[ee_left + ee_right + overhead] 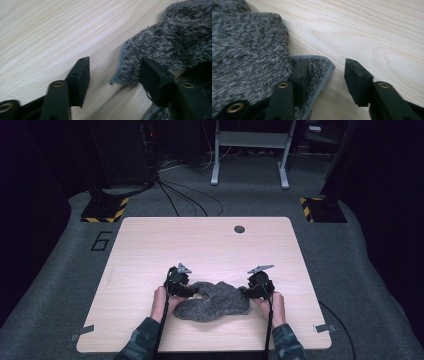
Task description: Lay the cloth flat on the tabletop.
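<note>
A grey fuzzy cloth (215, 301) lies bunched on the front middle of the wooden table (200, 245). My left gripper (191, 291) is at the cloth's left end and my right gripper (247, 293) at its right end, each held in a hand. In the left gripper view the left gripper (113, 75) stands open, and a stitched corner of the cloth (150, 42) rests against its right jaw. The right gripper (325, 72) is open too; its left jaw lies on a hemmed corner of the cloth (244, 50), and its right jaw is over bare wood.
A small round hole (239, 229) sits near the table's far edge. Strips of tape (82, 332) mark the front corners. On the floor behind are cables (185, 195), two stand bases with yellow-black tape (105, 210) and a white frame (250, 150).
</note>
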The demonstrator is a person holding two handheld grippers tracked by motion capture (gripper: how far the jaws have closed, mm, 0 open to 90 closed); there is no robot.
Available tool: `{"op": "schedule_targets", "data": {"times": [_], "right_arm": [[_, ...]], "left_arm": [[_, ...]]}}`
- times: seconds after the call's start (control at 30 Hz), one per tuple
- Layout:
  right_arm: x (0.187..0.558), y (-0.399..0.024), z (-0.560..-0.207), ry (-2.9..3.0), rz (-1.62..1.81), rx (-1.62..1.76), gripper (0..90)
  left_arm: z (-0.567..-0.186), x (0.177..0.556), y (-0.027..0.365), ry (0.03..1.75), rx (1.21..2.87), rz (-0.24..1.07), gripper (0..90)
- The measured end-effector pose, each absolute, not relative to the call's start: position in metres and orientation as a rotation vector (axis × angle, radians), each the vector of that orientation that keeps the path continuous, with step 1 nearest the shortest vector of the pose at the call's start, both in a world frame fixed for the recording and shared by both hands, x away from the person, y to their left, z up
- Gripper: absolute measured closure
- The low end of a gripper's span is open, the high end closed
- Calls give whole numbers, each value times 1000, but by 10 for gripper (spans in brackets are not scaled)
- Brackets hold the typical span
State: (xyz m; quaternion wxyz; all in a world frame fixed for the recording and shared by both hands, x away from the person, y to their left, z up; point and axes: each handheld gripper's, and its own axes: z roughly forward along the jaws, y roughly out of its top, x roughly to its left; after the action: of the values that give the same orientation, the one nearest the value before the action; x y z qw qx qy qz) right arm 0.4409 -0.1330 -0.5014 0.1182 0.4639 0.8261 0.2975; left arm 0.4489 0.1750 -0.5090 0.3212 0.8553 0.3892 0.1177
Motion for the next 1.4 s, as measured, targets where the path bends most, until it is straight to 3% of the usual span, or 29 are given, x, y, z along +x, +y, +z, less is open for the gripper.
{"op": "schedule_targets", "data": {"times": [0.2, 0.33, 0.73, 1.4], "right_arm": [[440, -132, -506, 2387, 868, 1357, 789], [439, -138, -507, 2375, 900, 1377, 849], [418, -161, -488, 2226, 1044, 1379, 869], [406, -161, -477, 2203, 1083, 1332, 877]], "left_arm": [[-509, 442, 168, 945, 2276, 311, 778], [-509, 441, 173, 971, 2259, 326, 857], [-489, 418, 210, 1000, 2147, 401, 871], [-491, 415, 227, 1036, 2170, 318, 875]]}}
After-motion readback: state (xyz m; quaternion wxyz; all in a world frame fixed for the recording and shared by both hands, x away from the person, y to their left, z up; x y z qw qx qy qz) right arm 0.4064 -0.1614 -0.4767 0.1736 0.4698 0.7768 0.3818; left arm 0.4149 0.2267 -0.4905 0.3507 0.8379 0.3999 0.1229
